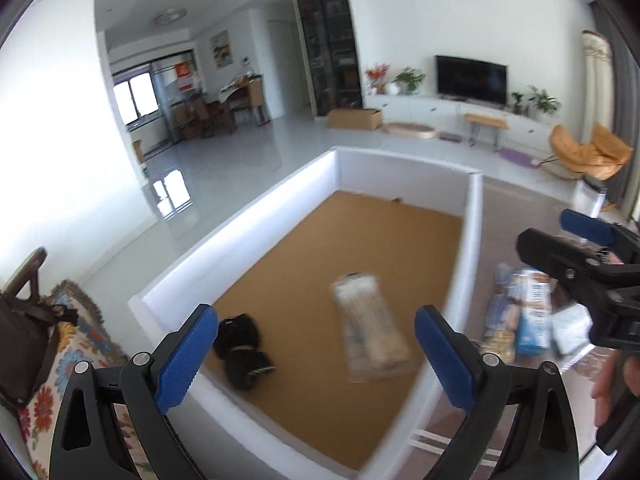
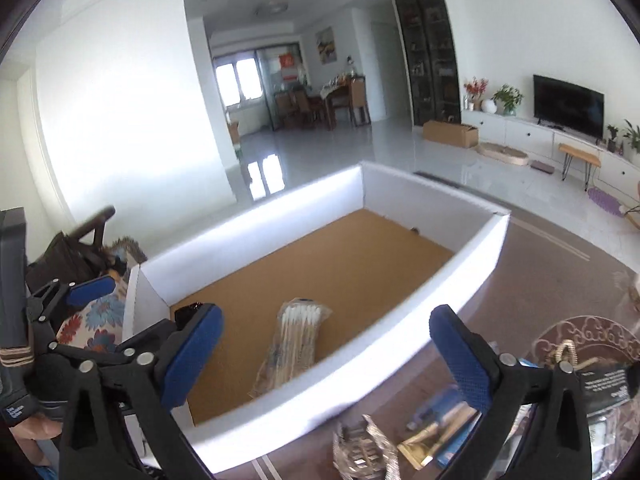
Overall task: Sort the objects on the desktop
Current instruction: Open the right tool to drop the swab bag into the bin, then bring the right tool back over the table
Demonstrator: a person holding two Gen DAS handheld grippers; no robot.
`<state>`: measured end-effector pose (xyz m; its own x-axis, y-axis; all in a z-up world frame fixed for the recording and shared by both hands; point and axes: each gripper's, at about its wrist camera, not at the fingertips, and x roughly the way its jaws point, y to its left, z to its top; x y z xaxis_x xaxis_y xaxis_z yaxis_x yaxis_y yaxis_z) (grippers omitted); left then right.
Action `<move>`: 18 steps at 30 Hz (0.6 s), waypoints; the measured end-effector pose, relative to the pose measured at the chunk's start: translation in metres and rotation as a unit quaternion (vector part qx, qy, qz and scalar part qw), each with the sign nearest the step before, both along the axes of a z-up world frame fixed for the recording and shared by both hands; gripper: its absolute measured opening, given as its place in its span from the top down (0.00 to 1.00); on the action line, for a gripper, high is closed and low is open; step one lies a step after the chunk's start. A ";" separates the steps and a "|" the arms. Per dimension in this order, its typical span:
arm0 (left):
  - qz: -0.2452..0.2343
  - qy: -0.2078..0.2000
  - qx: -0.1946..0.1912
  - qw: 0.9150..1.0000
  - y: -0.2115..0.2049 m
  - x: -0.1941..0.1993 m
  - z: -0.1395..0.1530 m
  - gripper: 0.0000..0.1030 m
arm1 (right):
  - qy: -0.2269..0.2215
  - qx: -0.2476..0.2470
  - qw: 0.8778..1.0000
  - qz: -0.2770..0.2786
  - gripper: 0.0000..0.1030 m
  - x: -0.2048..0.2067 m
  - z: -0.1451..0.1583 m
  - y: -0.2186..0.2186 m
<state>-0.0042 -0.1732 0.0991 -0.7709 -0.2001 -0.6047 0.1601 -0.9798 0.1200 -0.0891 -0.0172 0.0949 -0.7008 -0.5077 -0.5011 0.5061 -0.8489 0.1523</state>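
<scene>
White-tiled living room with a television [image 1: 471, 79] on a low cabinet forms the background; in front stands one white-walled box [image 1: 256, 216] with a brown cardboard floor. Two things lie inside the box: one clear packet of cotton swabs [image 2: 292, 344], long and flat, its pale sticks bundled lengthwise, near the middle of the floor, and one black bundle [image 1: 242, 346] near the left wall, apart from the packet. Several loose packets [image 1: 524, 320] lie outside the box to its right, too blurred to count. Left gripper [image 1: 316, 356] and right gripper [image 2: 326, 356] both hover above the near edge of the box, jaws spread wide, blue pads touching nothing and holding nothing.
</scene>
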 end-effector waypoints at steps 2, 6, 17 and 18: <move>-0.057 0.004 0.024 0.998 0.043 0.015 0.008 0.00 | 0.005 0.018 0.999 -0.044 0.00 0.019 -0.001 0.047; -0.184 -0.073 0.088 0.976 0.128 0.030 -0.015 0.00 | -0.065 0.065 0.987 -0.133 0.00 0.048 -0.031 0.143; -0.195 -0.219 0.066 0.954 0.223 0.057 -0.124 0.00 | -0.198 0.145 0.940 -0.235 0.00 0.139 -0.131 0.268; -0.188 -0.218 0.062 0.956 0.223 0.061 -0.127 0.00 | -0.197 0.149 0.941 -0.232 0.00 0.141 -0.135 0.266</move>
<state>0.0564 0.0498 -0.0282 -0.4431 0.1354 -0.8862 -0.2450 -0.9692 -0.0256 0.0522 0.2487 -0.0405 -0.5423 0.0112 -0.8401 0.0236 -0.9993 -0.0286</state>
